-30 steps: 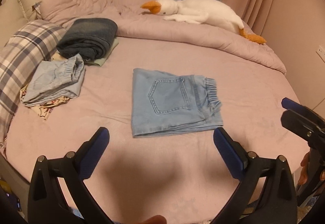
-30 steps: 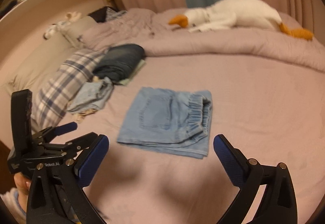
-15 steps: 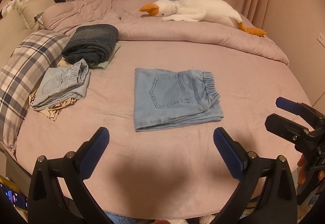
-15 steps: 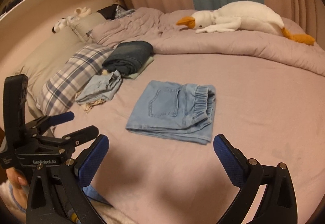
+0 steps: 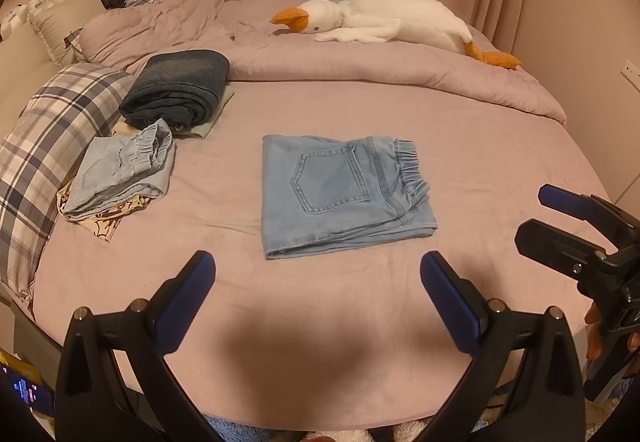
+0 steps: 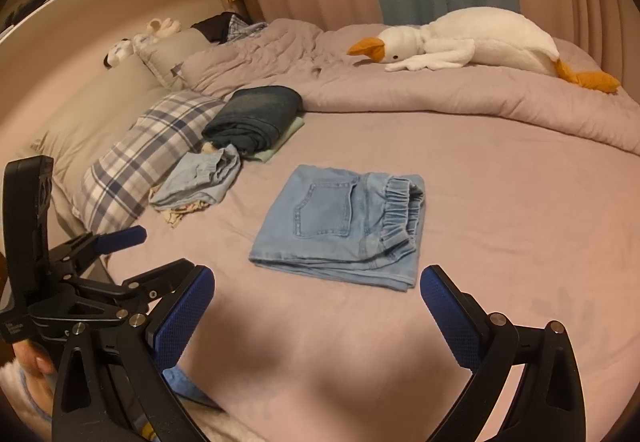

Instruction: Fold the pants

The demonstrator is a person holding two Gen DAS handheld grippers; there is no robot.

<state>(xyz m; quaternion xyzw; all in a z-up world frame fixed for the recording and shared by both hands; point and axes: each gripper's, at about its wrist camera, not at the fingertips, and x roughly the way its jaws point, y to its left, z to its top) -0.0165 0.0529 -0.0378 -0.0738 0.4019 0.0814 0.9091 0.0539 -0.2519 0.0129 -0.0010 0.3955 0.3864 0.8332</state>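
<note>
Light blue denim pants [image 5: 340,193] lie folded into a neat rectangle in the middle of the pink bed, back pocket up, elastic waistband at the right. They also show in the right wrist view [image 6: 344,226]. My left gripper [image 5: 316,298] is open and empty, held back near the bed's front edge, apart from the pants. My right gripper [image 6: 316,306] is open and empty, also held back from the pants. The right gripper shows at the right edge of the left wrist view [image 5: 568,226], and the left gripper at the left of the right wrist view [image 6: 120,258].
At the left lie a folded dark denim stack [image 5: 176,89], a smaller light denim pile [image 5: 120,169] and a plaid pillow [image 5: 52,137]. A bunched pink duvet [image 5: 360,61] with a plush goose [image 5: 384,21] lies along the back.
Both grippers have pulled back and up from the folded pants, so the bed's front edge has come into view. The pants have not moved.
</note>
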